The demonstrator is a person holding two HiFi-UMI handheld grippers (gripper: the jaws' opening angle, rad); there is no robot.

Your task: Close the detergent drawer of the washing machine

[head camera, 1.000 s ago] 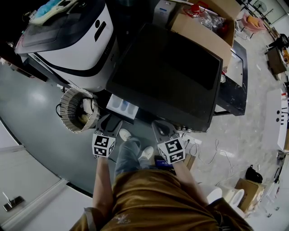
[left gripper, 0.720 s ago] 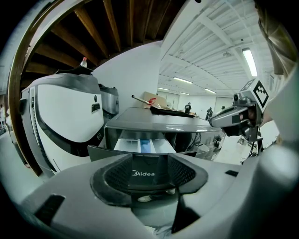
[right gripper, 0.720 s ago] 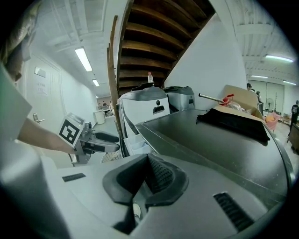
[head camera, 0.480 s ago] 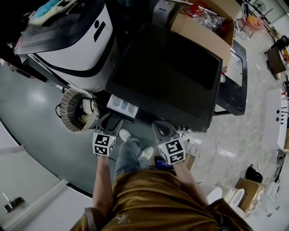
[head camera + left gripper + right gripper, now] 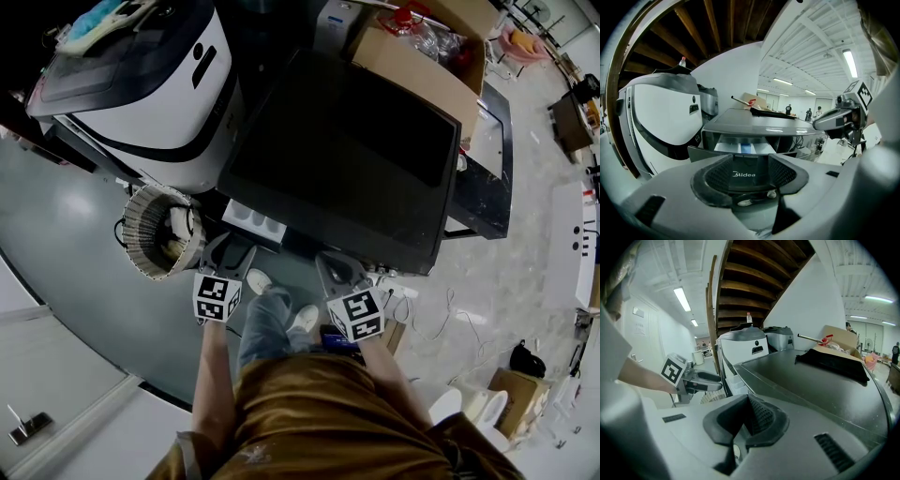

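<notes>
Since a second ago the left gripper (image 5: 228, 251) has crept a little toward the washing machine (image 5: 347, 150), and the detergent drawer (image 5: 253, 222) shows slightly less of its pale tray. It looks a touch further in, though it is still partly out. Its long axis runs straight out of the machine's front toward the person, with the compartments facing up and the dark front panel pointing at the left gripper. It sits at the top of the machine's front, on the person's left side, near a ribbed round basket (image 5: 161, 230) on the floor.

In the left gripper view the jaws stand apart with nothing clamped. The drawer's front panel with its Midea mark (image 5: 744, 174) fills the gap between the pads (image 5: 715, 177), very close (whether pad and panel actually touch I cannot tell). Behind the panel lies the white tray with one blue compartment (image 5: 746, 148).

The right gripper (image 5: 339, 272) has hardly shifted — it hangs in front of the machine to the drawer's right, apart from it, and its own view shows the jaws together on nothing. A cardboard box (image 5: 427, 47) stands at the machine's far side, and a large white appliance (image 5: 141, 84) stands to the machine's left
</notes>
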